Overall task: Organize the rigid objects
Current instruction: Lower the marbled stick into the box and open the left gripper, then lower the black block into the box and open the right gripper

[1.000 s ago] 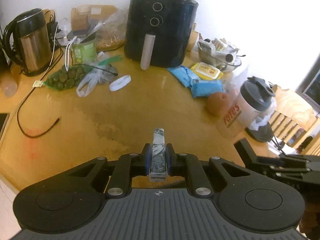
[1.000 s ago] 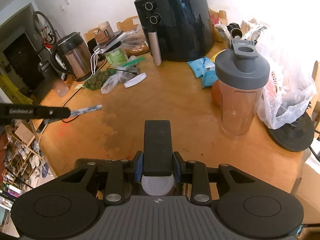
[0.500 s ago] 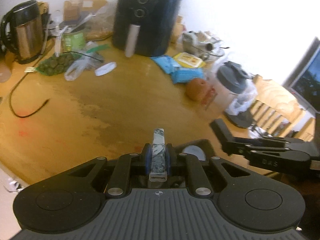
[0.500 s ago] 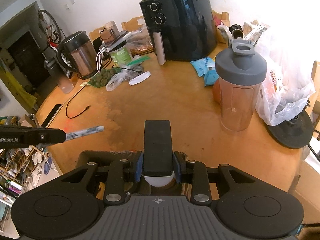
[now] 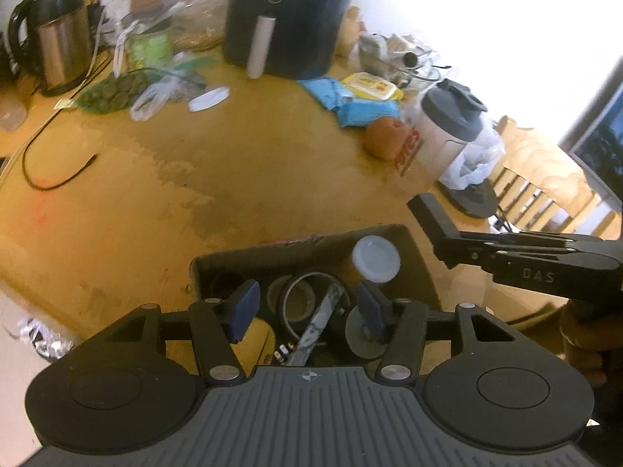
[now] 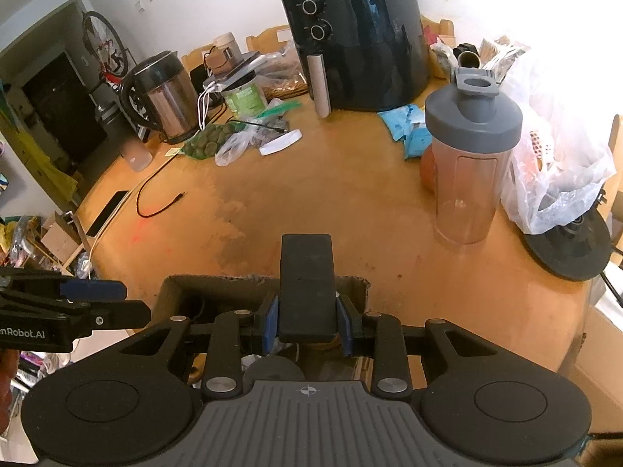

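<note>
Your open cardboard box (image 5: 418, 268) sits at the near edge of the yellow-brown wooden bench (image 5: 241, 179), directly below both claws and already holding tape rolls and a white-capped bottle. Your right claw (image 6: 307, 321) hangs over it, clenched on the flat black rectangular block (image 6: 307, 284), whose long axis points away from you. Your left claw (image 5: 307, 309) is opening, pads clear of the slim grey marbled stick (image 5: 317, 325) lying slantwise in the box.

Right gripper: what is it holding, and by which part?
The right gripper is shut on a flat black block, pads on its two long sides near the lower end.
</note>
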### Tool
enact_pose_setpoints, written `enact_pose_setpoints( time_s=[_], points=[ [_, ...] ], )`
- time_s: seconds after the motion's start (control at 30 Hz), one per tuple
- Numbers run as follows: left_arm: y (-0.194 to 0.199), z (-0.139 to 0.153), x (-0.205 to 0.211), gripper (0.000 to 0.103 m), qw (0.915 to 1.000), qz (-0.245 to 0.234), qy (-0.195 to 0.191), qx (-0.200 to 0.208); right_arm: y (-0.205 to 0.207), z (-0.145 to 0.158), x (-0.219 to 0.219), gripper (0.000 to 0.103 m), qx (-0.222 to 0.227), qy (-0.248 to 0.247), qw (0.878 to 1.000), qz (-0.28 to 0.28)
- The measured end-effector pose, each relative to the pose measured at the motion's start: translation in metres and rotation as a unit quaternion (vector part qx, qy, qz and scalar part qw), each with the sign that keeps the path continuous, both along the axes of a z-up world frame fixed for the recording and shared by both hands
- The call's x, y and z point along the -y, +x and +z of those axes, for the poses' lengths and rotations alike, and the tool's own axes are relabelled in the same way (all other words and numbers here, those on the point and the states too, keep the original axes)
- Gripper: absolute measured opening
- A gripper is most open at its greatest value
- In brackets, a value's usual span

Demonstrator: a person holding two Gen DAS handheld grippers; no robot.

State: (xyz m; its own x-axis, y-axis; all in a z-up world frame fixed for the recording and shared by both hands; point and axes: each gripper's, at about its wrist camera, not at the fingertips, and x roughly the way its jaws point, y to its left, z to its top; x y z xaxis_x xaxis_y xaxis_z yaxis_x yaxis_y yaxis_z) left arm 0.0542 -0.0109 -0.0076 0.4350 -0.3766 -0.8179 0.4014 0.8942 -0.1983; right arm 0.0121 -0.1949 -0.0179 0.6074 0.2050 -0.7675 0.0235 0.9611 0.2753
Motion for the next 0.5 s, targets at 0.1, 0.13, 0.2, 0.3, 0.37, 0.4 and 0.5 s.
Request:
enact_pose_setpoints(
  time_s=[0.1, 0.13, 0.2, 0.3, 0.37, 0.4, 0.5],
  points=[
    [-0.004, 0.001, -0.004, 0.055, 0.9999, 0.013, 0.001, 0.001, 0.000, 0.000, -0.002, 0.034, 0.000, 0.000, 1.000, 0.007],
    [-0.004, 0.001, -0.005, 0.055, 0.9999, 0.017, 0.001, 0.001, 0.000, 0.000, -0.003, 0.034, 0.000, 0.000, 1.000, 0.009],
    [-0.006, 0.001, -0.006, 0.055, 0.9997, 0.024, 0.004, 0.002, 0.000, 0.000, -0.005, 0.034, 0.000, 0.001, 1.000, 0.015],
    [-0.008, 0.002, -0.009, 0.055, 0.9993, 0.035, 0.010, 0.004, 0.001, 0.001, -0.008, 0.034, 0.001, 0.001, 1.000, 0.024],
    [-0.009, 0.002, -0.010, 0.055, 0.9990, 0.041, 0.014, 0.006, 0.002, 0.001, -0.010, 0.034, 0.002, 0.001, 1.000, 0.029],
    [-0.009, 0.001, -0.010, 0.055, 0.9989, 0.044, 0.016, 0.006, 0.003, 0.001, -0.011, 0.034, 0.003, 0.001, 0.999, 0.032],
    [-0.010, 0.000, -0.013, 0.055, 0.9983, 0.054, 0.021, 0.004, 0.005, 0.002, -0.015, 0.034, 0.005, 0.002, 0.999, 0.043]
  ],
)
